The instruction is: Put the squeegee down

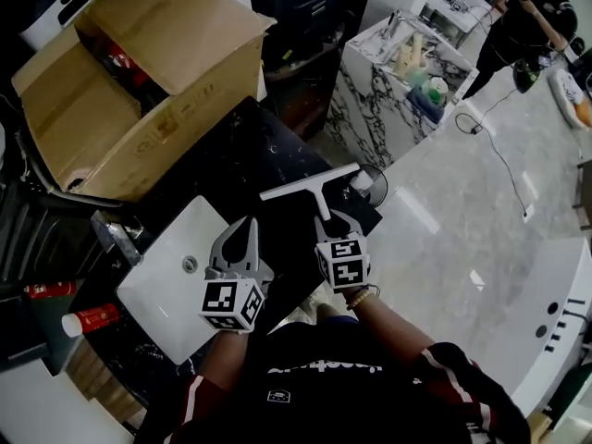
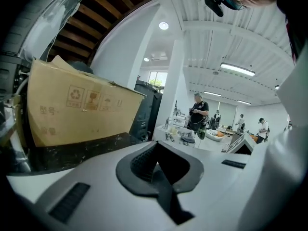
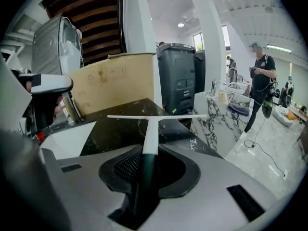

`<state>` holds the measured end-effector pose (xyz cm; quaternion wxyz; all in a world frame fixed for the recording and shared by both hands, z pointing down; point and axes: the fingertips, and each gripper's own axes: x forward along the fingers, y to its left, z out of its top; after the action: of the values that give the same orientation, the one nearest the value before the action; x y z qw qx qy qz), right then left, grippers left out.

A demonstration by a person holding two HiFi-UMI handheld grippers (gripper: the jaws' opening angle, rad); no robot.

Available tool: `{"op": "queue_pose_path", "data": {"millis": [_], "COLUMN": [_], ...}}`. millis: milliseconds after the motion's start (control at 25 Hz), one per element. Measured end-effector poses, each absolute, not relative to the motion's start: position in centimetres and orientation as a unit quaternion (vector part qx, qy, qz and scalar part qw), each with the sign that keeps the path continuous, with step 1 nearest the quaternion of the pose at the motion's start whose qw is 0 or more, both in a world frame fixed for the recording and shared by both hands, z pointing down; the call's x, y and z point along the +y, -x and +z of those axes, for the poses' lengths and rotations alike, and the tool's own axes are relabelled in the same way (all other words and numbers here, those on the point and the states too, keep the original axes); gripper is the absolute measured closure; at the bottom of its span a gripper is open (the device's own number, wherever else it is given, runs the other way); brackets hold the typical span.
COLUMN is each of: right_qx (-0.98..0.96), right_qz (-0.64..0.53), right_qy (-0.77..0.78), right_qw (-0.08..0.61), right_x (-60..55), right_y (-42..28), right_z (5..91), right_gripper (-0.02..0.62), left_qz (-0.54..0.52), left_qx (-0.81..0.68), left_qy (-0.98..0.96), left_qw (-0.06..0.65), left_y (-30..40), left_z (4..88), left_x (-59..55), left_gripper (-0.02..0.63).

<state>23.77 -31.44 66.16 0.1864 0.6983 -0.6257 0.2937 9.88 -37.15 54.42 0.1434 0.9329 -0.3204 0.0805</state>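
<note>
The squeegee (image 1: 310,185) has a white blade bar and a white stem running into a dark handle. My right gripper (image 1: 331,222) is shut on that handle. The blade hangs just above the black marble counter (image 1: 250,146), near its front right corner. In the right gripper view the squeegee (image 3: 150,129) points straight out from the right gripper (image 3: 144,165), blade level across the counter. My left gripper (image 1: 248,225) is beside it on the left, over the edge of the white sink (image 1: 166,289), shut with nothing in it. The left gripper (image 2: 156,165) faces the cardboard box (image 2: 72,109).
A large open cardboard box (image 1: 139,81) fills the back of the counter. A faucet (image 1: 116,234) and red bottles (image 1: 88,320) are left of the sink. A small white-capped item (image 1: 363,181) sits at the counter's right corner. Beyond are a marble island (image 1: 388,91) and a person (image 1: 527,26).
</note>
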Motion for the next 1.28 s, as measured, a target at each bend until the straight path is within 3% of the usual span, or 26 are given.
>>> {"op": "queue_pose_path", "data": {"millis": [320,560,760,880,1280], "right_qx": [-0.624,-0.672,-0.777,-0.833,-0.89], "right_qz": [0.287,0.186,0.088,0.055,0.04], "right_qy": [-0.697,-0.703,-0.623,-0.55,-0.454], "right_qw": [0.208,0.137,0.023,-0.021,-0.028], "right_x": [-32.4,-34.9,-36.5,-36.7,-32.7], "right_y": [-25.0,-24.4,-17.8,-12.3,-1.4], "right_z": [67.3,57.0,44.0,38.5,34.3], "right_gripper": [0.447,0.448,0.533,0.551,0.558], "left_qz": [0.073,0.033,-0.021,-0.055,-0.058], "left_qx": [-0.354,-0.414,-0.485,-0.53,-0.58], "left_qy": [-0.92,-0.902,-0.873,-0.846,-0.812], "left_qw": [0.149,0.114,0.049,0.006,-0.019], "left_y": [-7.3,-1.7,6.9,11.8,18.8], "left_z": [53.6,49.1,41.1,36.3,33.5], "left_x": [-38.0,-38.7,-37.9,-36.3,-30.4], "left_gripper": [0.592,0.592,0.592,0.592,0.592]}}
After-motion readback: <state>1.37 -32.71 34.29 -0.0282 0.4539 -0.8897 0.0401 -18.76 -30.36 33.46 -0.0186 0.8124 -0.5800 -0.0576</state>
